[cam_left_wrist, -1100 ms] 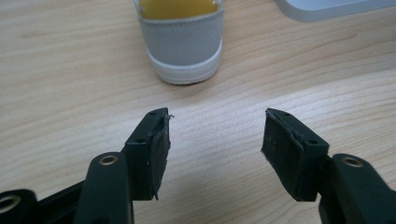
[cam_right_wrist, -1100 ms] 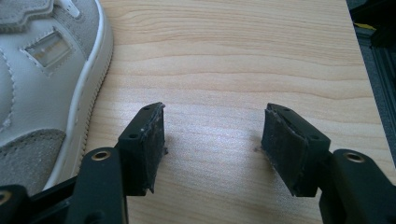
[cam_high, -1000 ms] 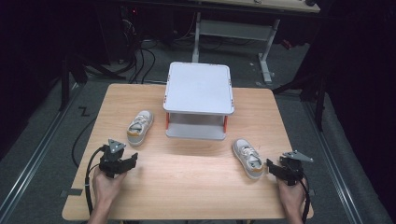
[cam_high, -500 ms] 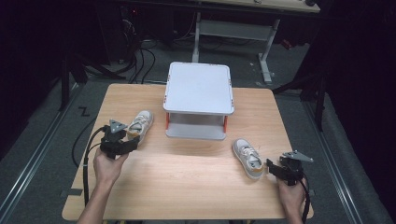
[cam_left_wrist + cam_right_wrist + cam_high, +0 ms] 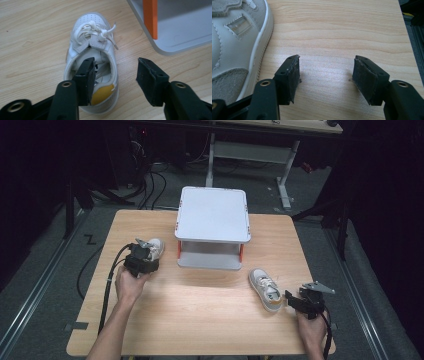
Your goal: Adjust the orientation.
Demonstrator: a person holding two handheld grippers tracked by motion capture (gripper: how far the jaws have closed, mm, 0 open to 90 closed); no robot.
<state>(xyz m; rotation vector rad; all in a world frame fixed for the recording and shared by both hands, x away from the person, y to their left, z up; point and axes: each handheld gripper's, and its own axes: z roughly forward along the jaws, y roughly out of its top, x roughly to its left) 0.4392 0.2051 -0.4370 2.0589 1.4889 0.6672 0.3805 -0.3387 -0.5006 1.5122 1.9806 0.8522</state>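
So the left gripper [image 5: 113, 75] is right at the heel of the small white lace-up sneaker with the yellow heel patch [image 5: 91, 52], on the left side of the light wooden table [image 5: 200, 315]. Its jaws have just been closing and now sit about half open: one jaw dips into the shoe's opening, the other is outside over bare wood on the shelf side, and the pads aren't pressing on anything, so no grip. That shoe's toe points away from the gripper, and it lies just beside the grey two-level shelf stand with orange posts [image 5: 212, 227]; in the left gripper view the stand's lower edge and an orange post are near the outside jaw, so it's tight on that side. On the shoe's other side there's open wood out to the table's left edge. The right gripper [image 5: 325, 80] is down near the front right corner, jaws spread wide over bare wood with nothing between them. The second white sneaker [image 5: 265, 289] lies just beside it, sole edge near one jaw but not touching. Between the two hands the whole front middle of the table is free.
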